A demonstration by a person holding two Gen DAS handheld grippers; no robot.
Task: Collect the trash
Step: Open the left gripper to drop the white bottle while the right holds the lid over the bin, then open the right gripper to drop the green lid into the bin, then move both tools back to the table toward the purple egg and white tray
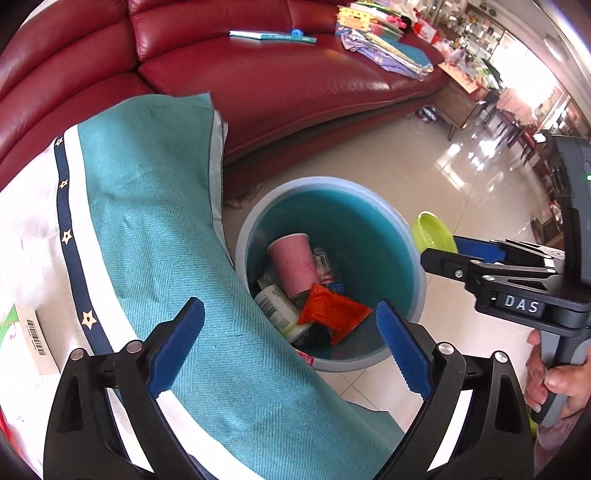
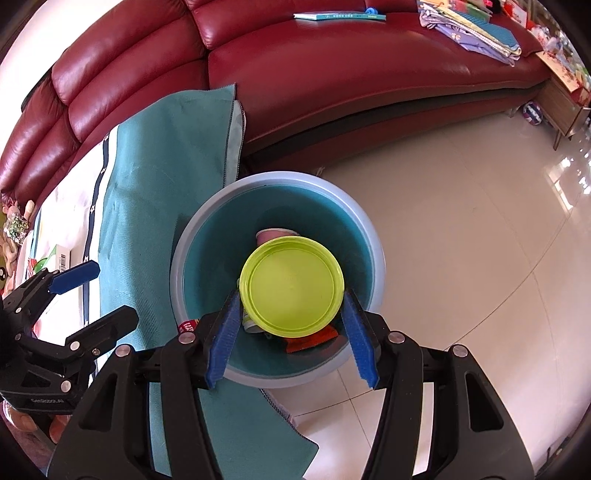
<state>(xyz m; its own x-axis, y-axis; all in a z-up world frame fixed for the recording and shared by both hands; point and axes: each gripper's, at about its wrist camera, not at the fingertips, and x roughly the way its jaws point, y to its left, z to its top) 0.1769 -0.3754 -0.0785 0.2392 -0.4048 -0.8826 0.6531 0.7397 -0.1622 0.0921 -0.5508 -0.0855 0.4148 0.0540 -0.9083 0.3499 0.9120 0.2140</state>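
Observation:
A blue round trash bin (image 1: 406, 229) stands on the tiled floor beside the cloth-covered table; it also shows in the right wrist view (image 2: 192, 236). Inside lie a pink paper cup (image 1: 293, 260), an orange wrapper (image 1: 332, 310), a white labelled bottle (image 1: 277, 306) and other bits. My right gripper (image 2: 291, 295) is shut on a lime-green plastic bowl (image 2: 291, 286) and holds it over the bin's opening; the bowl also shows in the left wrist view (image 1: 432, 232). My left gripper (image 1: 290, 332) is open and empty, above the table edge beside the bin.
A teal and white cloth (image 1: 147, 221) covers the table at the left, with a small box (image 1: 33, 332) on it. A red leather sofa (image 1: 258, 74) stands behind, holding a book (image 1: 273, 36) and folded clothes (image 1: 384, 44). Tiled floor (image 2: 461, 221) lies to the right.

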